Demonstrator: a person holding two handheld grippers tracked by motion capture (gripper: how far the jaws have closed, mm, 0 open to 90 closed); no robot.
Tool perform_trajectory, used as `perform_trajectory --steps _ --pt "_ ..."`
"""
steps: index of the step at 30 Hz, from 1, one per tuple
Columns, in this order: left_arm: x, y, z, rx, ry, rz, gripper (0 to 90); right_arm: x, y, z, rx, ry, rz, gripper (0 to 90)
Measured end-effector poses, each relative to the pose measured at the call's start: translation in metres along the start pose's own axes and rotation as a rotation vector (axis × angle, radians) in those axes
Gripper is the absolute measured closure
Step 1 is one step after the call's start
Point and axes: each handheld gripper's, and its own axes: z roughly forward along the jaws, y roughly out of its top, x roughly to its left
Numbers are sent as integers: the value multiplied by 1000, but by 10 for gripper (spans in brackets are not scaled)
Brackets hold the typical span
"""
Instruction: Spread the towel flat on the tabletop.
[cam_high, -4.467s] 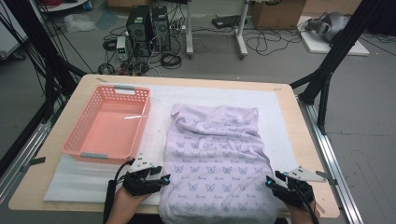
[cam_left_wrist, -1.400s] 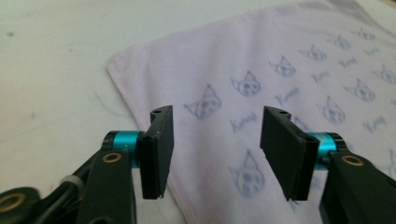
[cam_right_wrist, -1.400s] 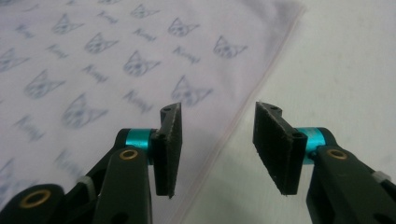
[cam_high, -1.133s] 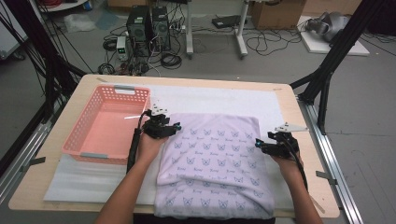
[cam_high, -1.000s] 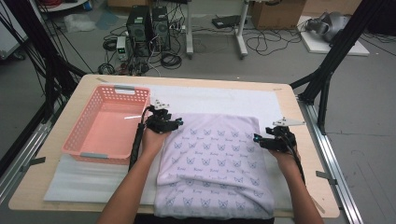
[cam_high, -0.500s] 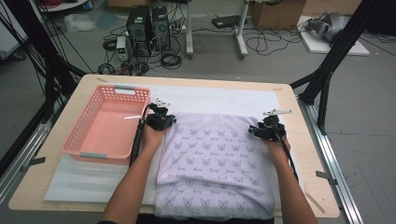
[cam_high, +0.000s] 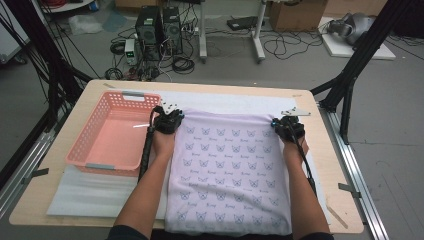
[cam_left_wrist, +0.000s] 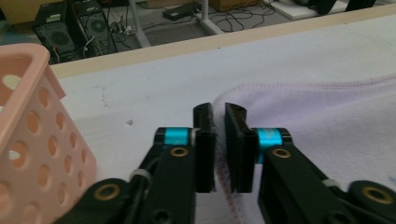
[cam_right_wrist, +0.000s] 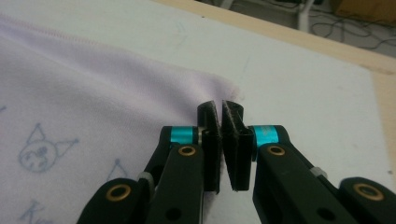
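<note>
We pinch the far corners of the soft purple blanket (cam_high: 230, 175) on the table (cam_high: 327, 165). Our left gripper (cam_left_wrist: 218, 128) has just been opening a little, but its fingers clamp the fuzzy edge. Our right gripper (cam_right_wrist: 221, 122) has just been closing on its corner. The blanket is light, floppy and flat, with little printed faces. A pink basket (cam_high: 107, 137) with holes sits beside it.
</note>
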Motion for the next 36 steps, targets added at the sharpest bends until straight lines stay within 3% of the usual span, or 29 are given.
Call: perform_trajectory --steps 1,3,6,7,9,10,12,13,15,16,17,20,21,22,24,26,28,30,32,34,36 --pt "1 -1 0 18 3 -2 672 0 -1 1 9 -17 -10 835" --pt "2 -3 0 51 -20 -15 595 -3 -5 4 49 -35 23 740" --pt "0 -5 1 135 -70 -81 523 -9 -7 2 64 1 69 679" --pt "-1 -7 2 163 -85 -68 518 -10 -7 2 75 17 70 663" --pt "-2 -7 2 178 -89 -57 530 -9 -8 3 112 85 81 634" --pt "-2 -7 2 187 -98 -59 579 -8 -9 3 140 84 65 623" --pt "-3 -8 2 210 -122 -40 796 -6 -13 5 170 105 69 625" --pt "-4 -8 3 210 -119 -23 852 -5 -15 5 169 105 77 649" --pt "-3 -7 3 206 -28 14 865 -3 -16 4 156 112 95 688" --pt "0 -7 3 201 8 -7 867 -1 -16 4 158 119 98 696" --pt "2 -7 3 202 19 -38 867 0 -16 4 157 132 108 693" --pt "0 -7 3 181 8 -7 851 5 -16 2 159 142 89 699" --pt "0 -7 2 170 -1 -7 805 6 -16 2 159 137 79 721" --pt "1 -6 0 159 -6 -18 693 5 -16 2 158 134 79 811" --pt "1 -4 -3 146 -39 -41 590 3 -16 2 159 107 38 871" --pt "-1 -1 -7 136 -67 -51 478 2 -16 1 163 17 4 873" --pt "-3 3 -12 117 -116 -66 447 -2 -19 2 144 3 64 819" --pt "-5 6 -17 99 -166 -78 416 -2 -19 0 128 -19 67 692" --pt "-7 10 -24 85 -220 -98 412 -2 -17 -6 115 14 68 616" --pt "-8 12 -30 52 -269 -121 352 -3 -14 -14 103 58 76 518" --pt "-10 11 -39 11 -306 -110 284 -3 -12 -25 86 96 62 487"
